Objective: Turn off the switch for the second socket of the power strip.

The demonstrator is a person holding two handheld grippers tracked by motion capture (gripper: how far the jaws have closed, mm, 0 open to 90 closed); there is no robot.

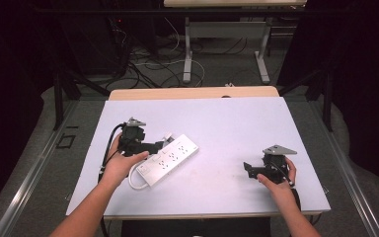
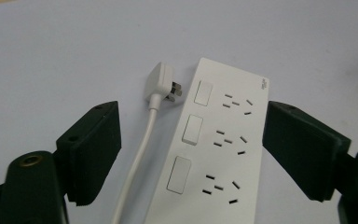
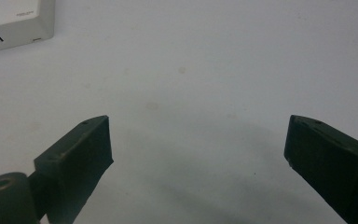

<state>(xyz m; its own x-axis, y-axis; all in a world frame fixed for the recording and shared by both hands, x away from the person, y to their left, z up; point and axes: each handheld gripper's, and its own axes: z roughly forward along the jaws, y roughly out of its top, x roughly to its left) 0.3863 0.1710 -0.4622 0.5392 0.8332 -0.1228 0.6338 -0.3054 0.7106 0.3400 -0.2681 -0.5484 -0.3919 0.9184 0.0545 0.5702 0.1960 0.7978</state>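
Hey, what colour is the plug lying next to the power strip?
White, like its cable; the plug shows best in the left gripper view, beside the power strip.

One white power strip [image 1: 170,158] lies on the surface [image 1: 237,123], left of the middle. The left gripper view shows three switches [image 2: 190,129] and three socket groups [image 2: 230,139] on it. One white cord [image 2: 137,163] runs beside it, ending in one plug [image 2: 162,86]. Two grippers are here: one at the left [image 1: 154,147], one at the right [image 1: 249,170].

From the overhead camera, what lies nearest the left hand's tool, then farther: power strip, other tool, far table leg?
1. Power strip, right beside the left tool.
2. Right tool, across the table's right side.
3. Table leg, on the floor beyond.
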